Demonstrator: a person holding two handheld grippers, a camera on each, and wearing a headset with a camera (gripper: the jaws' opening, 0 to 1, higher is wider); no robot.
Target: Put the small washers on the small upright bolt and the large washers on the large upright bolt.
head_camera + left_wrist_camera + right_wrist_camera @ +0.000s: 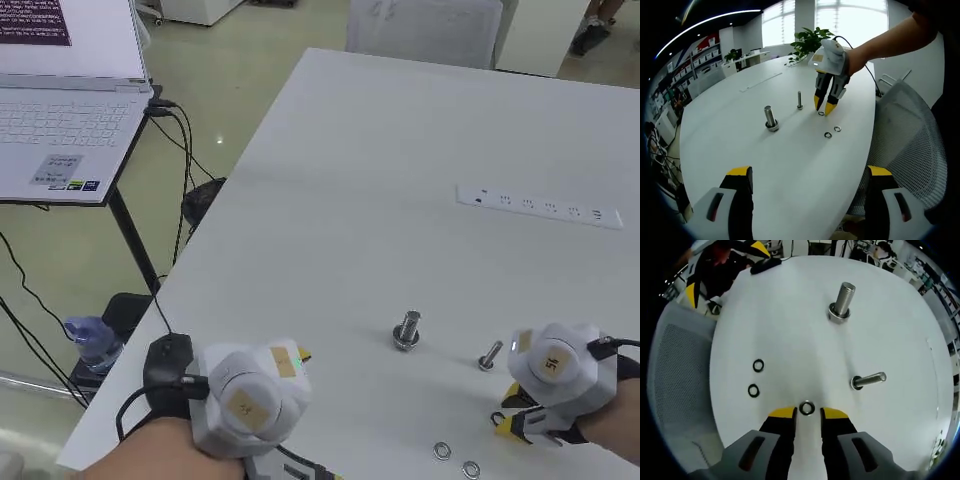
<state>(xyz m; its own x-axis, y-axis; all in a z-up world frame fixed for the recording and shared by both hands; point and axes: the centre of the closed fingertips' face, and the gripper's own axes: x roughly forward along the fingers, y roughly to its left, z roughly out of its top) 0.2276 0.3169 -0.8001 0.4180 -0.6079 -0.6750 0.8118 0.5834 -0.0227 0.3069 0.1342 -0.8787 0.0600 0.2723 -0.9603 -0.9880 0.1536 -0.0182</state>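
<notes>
The large bolt [406, 330] stands upright on the white table [380, 180], with the small bolt [489, 356] upright to its right. In the right gripper view the large bolt [842, 300] is far ahead and the small bolt [869, 380] nearer, at the right. My right gripper [807, 414] is open, tips down at the table, and one washer [806, 407] lies flat between them. Two more washers [758, 365] [753, 390] lie loose to the left. My left gripper [810, 172] is wide open and holds nothing, near the table's front edge. It faces the right gripper [826, 107].
A white power strip [540, 208] lies at the back right of the table. A laptop [60, 100] sits on a stand to the left, with cables and a water bottle [95, 340] below it. A mesh chair [910, 140] stands beside the table.
</notes>
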